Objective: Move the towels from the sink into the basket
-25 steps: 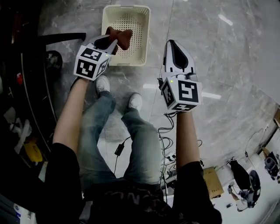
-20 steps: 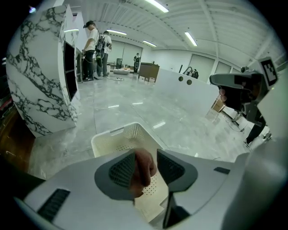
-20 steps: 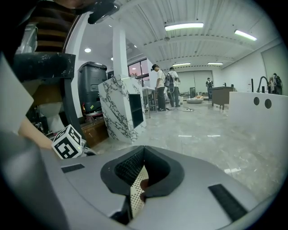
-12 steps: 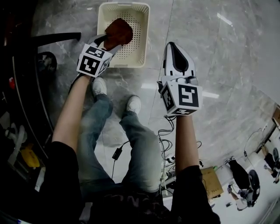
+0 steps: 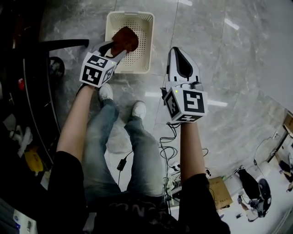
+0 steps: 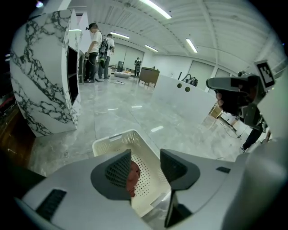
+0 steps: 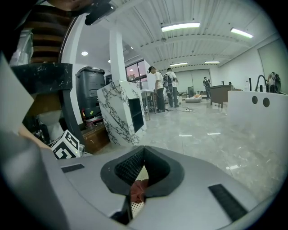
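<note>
Left forearm [image 5: 75, 121] and right forearm [image 5: 188, 146] reached forward, left gripper [image 6: 146, 168] pointed steeply down, jaws apart and empty, just opened wide then eased narrower, right gripper [image 7: 143, 155] tilted gently down, jaws closed, empty.

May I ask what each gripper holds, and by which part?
Nothing. The left gripper, its jaws just closing partway, is open, empty, over the brown towel in the basket; the right gripper is shut, empty.

**Q:** Basket [image 5: 137, 20], 12 o'clock in the head view?
**A:** Matt cream plastic, perforated. The towel [image 5: 124, 39] is soft rust-brown cloth.
**Q:** Floor [image 5: 229, 68]?
**A:** Grey veined stone, polished, mirroring ceiling lights.
**Q:** Pillar [image 6: 45, 76], 9 o'clock in the left gripper view?
**A:** Glossy white, black-veined, marble-like.
**Q:** Right hand-held gripper [image 7: 143, 150]?
**A:** Smooth matt grey plastic shell; dark, finely ribbed pads [image 7: 130, 167].
</note>
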Demonstrator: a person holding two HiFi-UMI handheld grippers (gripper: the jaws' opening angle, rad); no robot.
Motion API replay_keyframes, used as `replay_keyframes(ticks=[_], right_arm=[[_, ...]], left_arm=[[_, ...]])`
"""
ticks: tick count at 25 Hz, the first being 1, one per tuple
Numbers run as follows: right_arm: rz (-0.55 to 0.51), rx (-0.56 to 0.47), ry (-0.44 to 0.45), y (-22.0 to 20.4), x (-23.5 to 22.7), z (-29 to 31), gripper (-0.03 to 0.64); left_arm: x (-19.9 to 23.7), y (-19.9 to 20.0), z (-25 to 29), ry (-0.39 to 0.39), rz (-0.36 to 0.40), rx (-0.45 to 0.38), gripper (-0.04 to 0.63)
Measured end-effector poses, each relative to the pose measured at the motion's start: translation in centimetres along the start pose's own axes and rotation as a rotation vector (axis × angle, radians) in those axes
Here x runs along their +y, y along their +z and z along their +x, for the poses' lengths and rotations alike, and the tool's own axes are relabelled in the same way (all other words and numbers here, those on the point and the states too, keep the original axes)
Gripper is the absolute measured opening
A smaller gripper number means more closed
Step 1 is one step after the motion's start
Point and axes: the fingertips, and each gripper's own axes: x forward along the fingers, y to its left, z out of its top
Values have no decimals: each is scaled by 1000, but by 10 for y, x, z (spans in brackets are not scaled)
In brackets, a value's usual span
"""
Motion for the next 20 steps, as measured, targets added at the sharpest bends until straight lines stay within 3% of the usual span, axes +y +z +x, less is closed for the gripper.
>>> replay_keyframes(ticks=[10,17,20], right_arm=[[-6,-3,24,63,21,-34,15],[6,-38,20,126,30,-65,15],[-6,-48,18,153,31,-80,15]], left_arm=[[-19,44,-77,44,-60,-51,24],[-35,96,-137,66,-125,-127,17],[-44,124,-164,76,-113,-164,17]])
